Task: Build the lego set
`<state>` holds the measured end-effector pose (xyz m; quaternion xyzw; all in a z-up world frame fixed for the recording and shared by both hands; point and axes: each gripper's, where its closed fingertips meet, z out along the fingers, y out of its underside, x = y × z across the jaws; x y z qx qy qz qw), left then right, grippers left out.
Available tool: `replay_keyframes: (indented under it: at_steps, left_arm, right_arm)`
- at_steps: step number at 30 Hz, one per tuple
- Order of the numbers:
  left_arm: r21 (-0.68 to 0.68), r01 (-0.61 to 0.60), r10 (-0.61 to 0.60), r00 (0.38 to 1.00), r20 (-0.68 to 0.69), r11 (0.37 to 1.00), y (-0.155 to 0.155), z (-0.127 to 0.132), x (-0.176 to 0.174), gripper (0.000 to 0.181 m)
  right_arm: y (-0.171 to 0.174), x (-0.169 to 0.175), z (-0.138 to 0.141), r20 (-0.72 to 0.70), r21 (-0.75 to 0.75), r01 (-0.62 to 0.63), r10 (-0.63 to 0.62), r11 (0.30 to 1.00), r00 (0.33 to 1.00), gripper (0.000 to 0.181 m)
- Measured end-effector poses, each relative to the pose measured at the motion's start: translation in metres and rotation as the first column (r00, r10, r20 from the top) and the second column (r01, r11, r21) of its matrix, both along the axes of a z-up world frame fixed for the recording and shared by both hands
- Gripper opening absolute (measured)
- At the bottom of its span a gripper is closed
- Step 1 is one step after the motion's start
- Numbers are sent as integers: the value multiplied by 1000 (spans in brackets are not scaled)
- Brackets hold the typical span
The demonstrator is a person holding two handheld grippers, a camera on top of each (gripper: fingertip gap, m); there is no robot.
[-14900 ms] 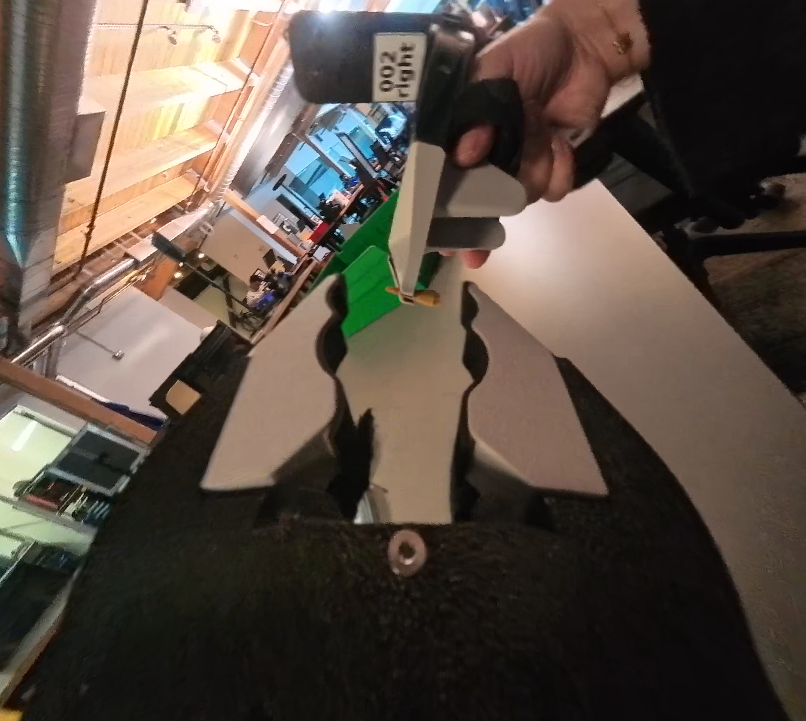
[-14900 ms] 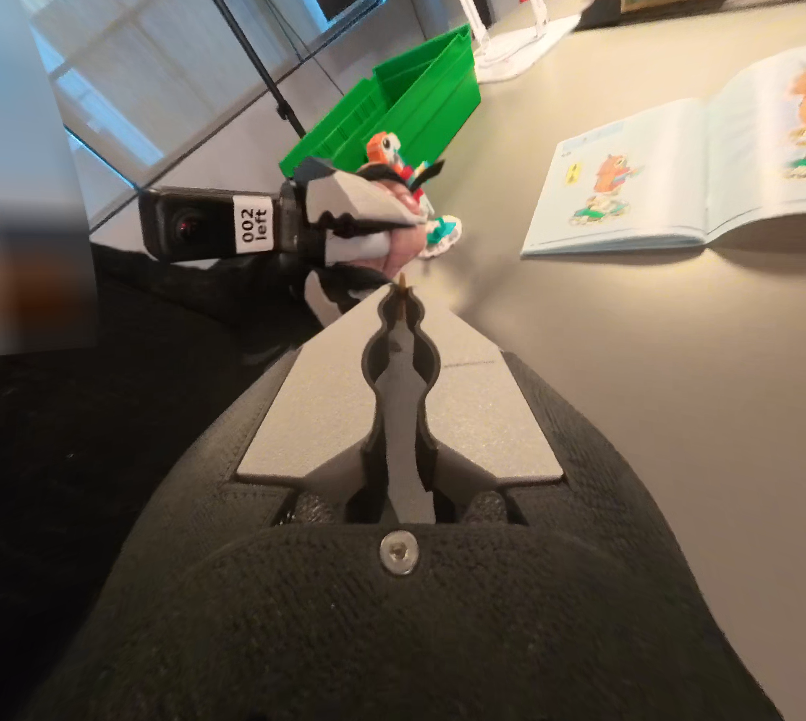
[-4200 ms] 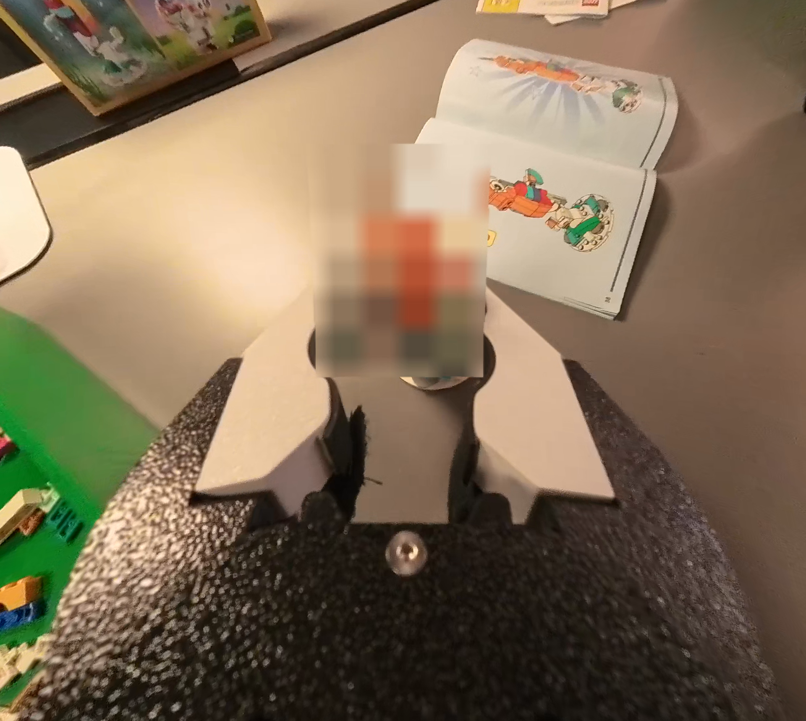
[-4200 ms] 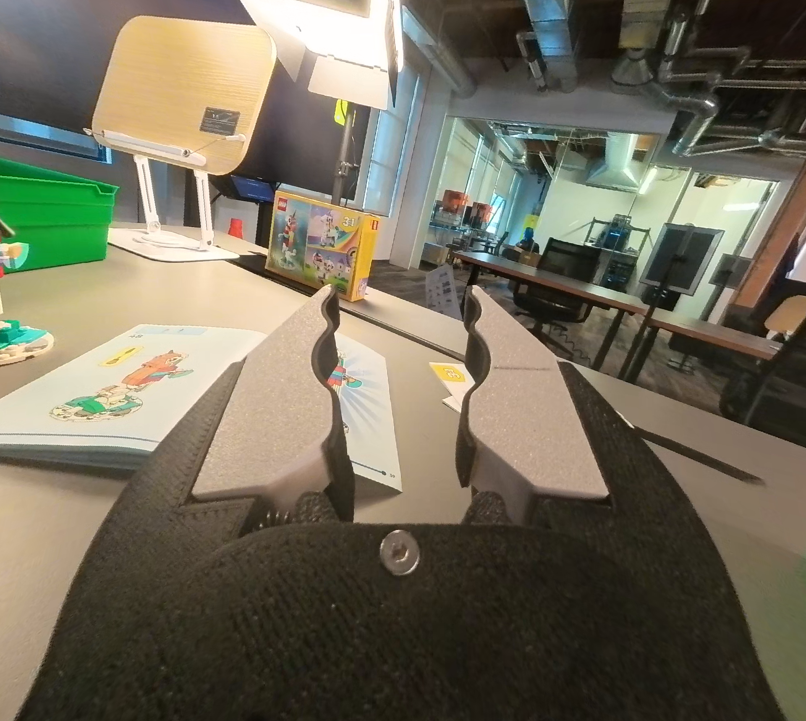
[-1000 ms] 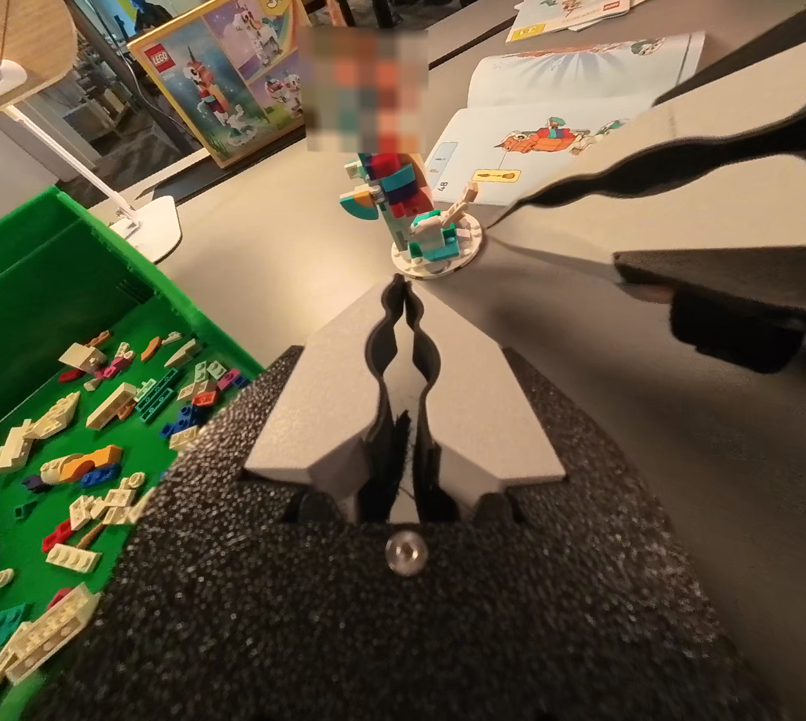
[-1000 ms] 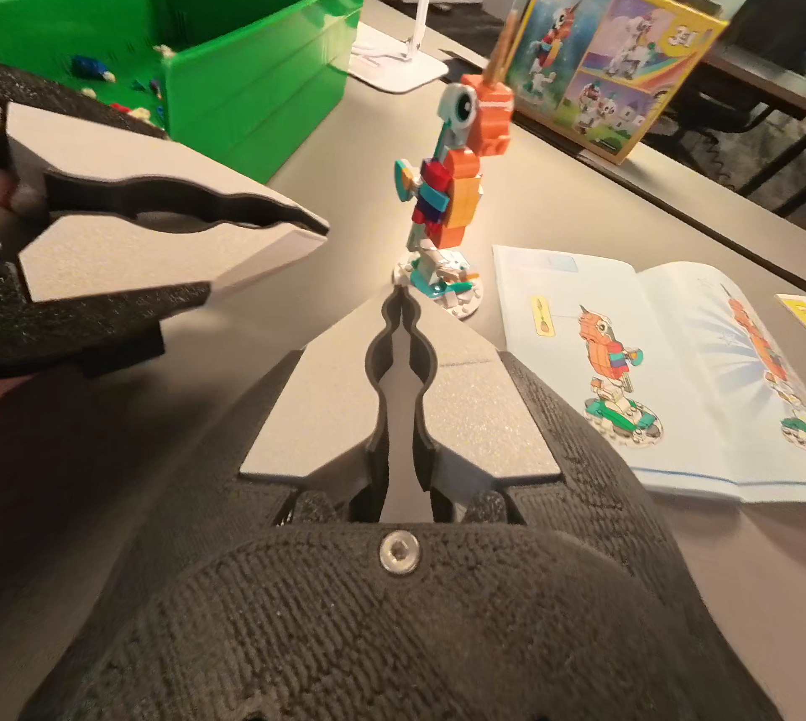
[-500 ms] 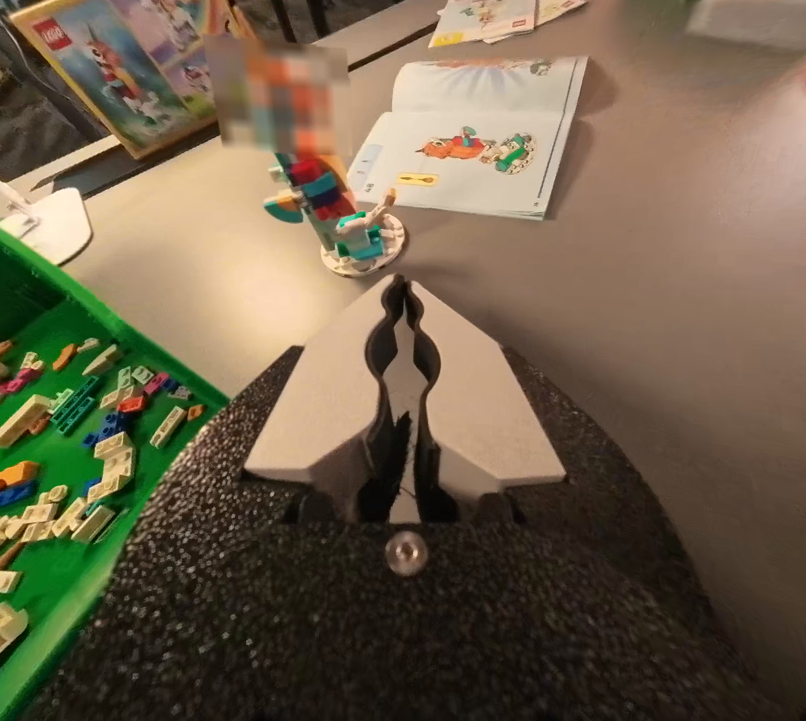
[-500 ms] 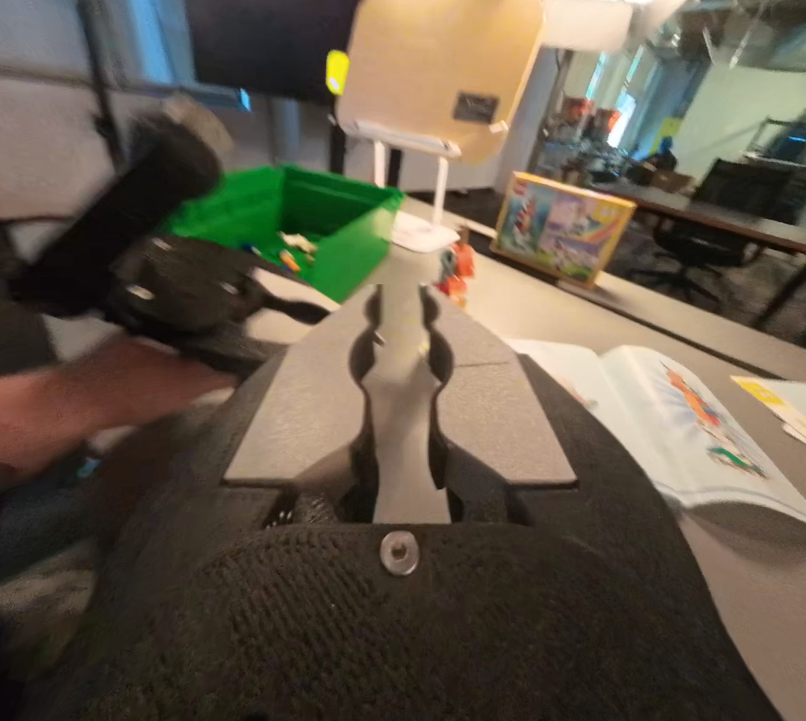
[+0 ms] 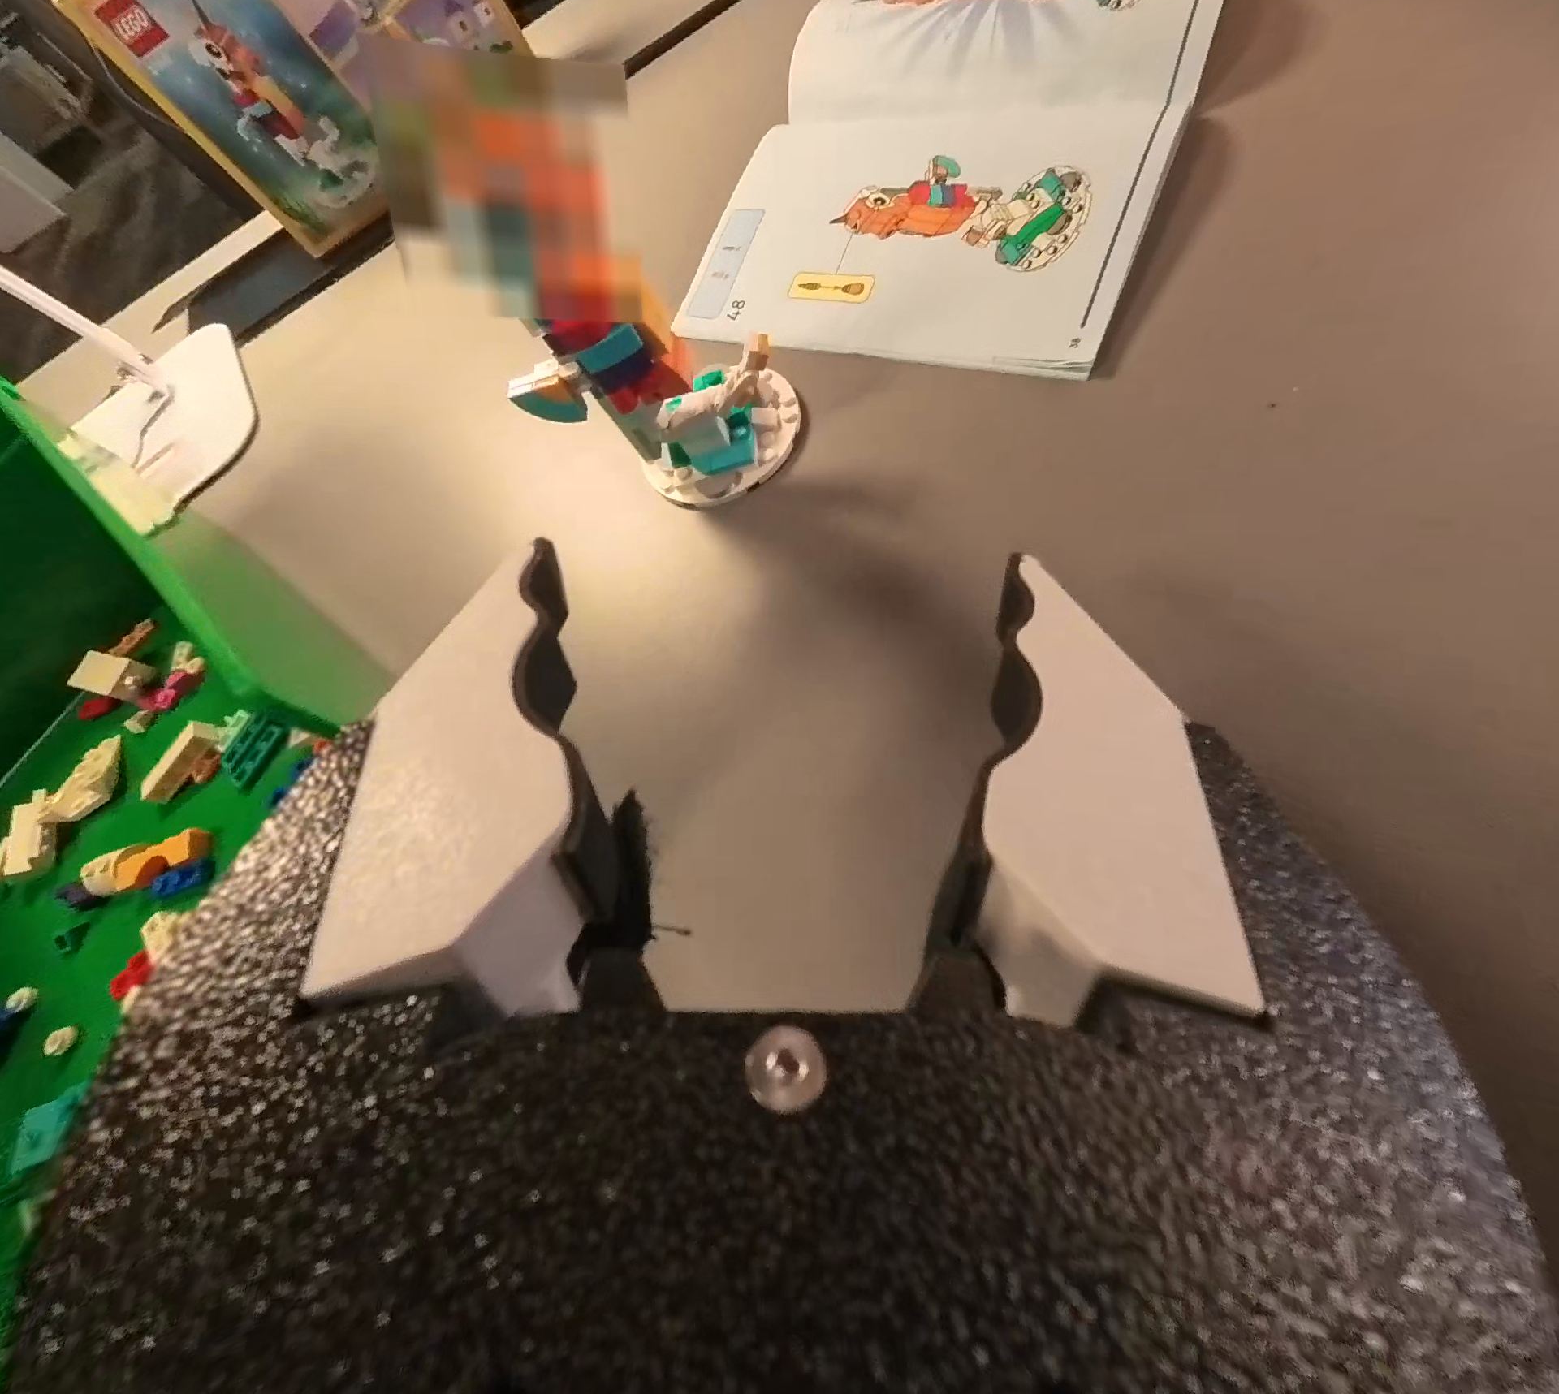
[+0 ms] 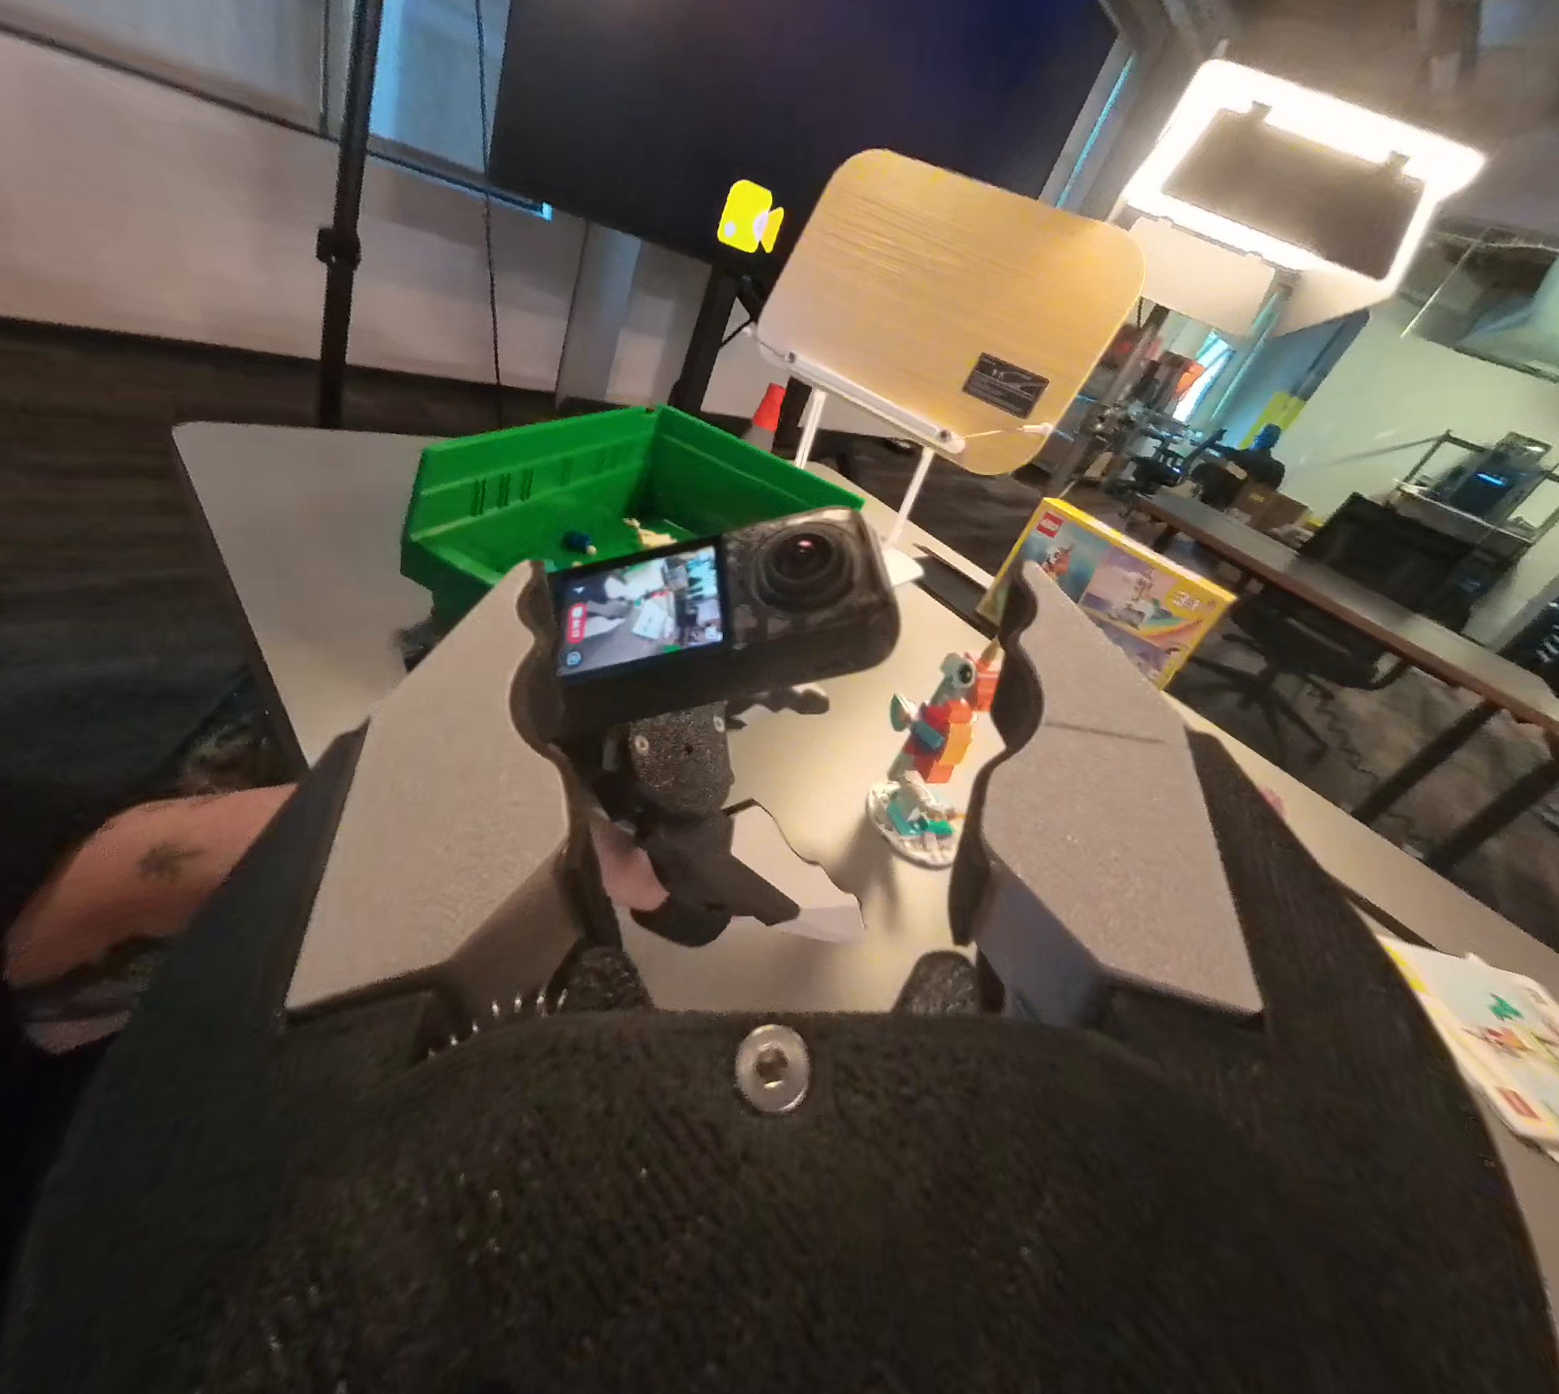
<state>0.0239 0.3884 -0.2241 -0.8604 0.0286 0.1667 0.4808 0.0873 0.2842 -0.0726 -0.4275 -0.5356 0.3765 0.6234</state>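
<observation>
Left wrist view showed my left gripper spread wide and empty, no longer shut; my right gripper opened wider too, empty.

Dim, warm, wide-angle warped edges; glaring light panel top right

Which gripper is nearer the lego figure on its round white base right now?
Left. The left gripper hangs open just short of the lego figure, low over the table. The right gripper, also open, sits farther back, with the left one between it and the bin.
</observation>
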Motion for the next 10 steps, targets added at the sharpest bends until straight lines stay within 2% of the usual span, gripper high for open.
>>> replay_keyframes:
  at_steps: [5,10]
  left_arm:
    - [-40,-26,24,999,-45,999,-2,-9,-5,101]
    - [-53,-45,42,997,-65,998,-4,-12,-8,100]
  right_arm:
    - [1,-6,-10,49,89,56,-60,994,997,112]
    - [4,-11,-26,113,43,46,-51,998,992,117]
